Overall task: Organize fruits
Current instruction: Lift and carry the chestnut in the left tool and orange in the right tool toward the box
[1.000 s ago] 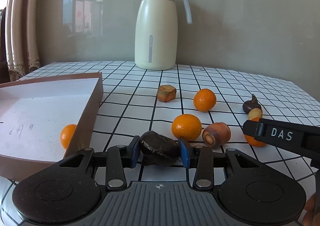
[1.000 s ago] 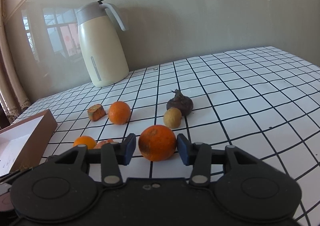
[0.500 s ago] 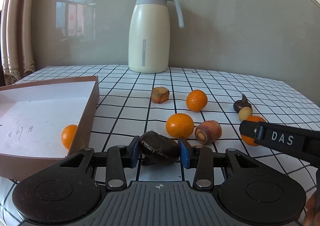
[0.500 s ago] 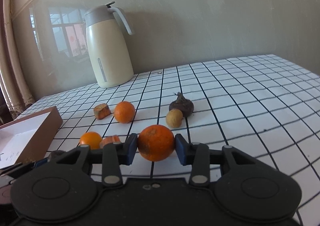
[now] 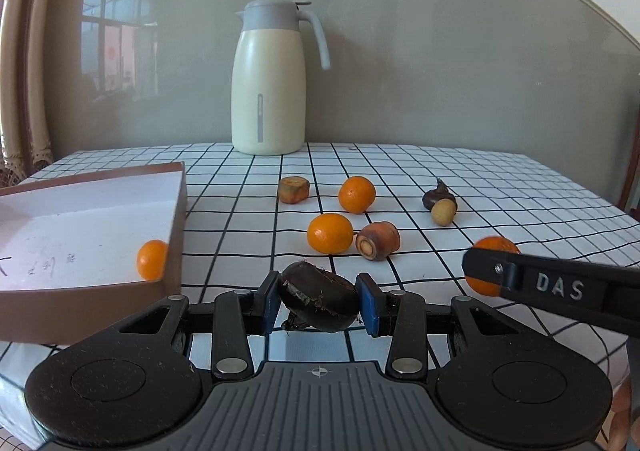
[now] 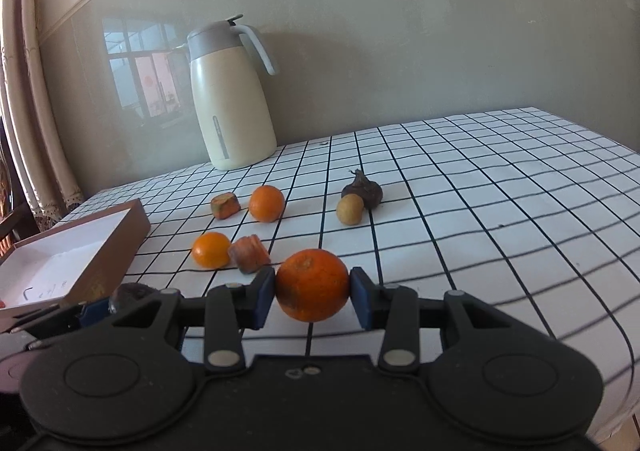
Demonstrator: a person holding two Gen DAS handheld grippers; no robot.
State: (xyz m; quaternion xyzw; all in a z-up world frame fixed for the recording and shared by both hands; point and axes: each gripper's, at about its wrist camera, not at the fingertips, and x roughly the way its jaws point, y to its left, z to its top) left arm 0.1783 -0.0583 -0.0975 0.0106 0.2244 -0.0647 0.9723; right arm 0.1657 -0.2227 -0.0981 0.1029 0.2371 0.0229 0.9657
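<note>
Both loaded! Left tongs pinching a dark brown fruit, lifted just off the table near its front edge, beside the box. Right tongs clamped on a big orange, also up in the air. One small orange already sits in the box's front-right corner. Looks like the carry step, imo; next both need swinging left over the box rim, w/ a gentle release inside.
</note>
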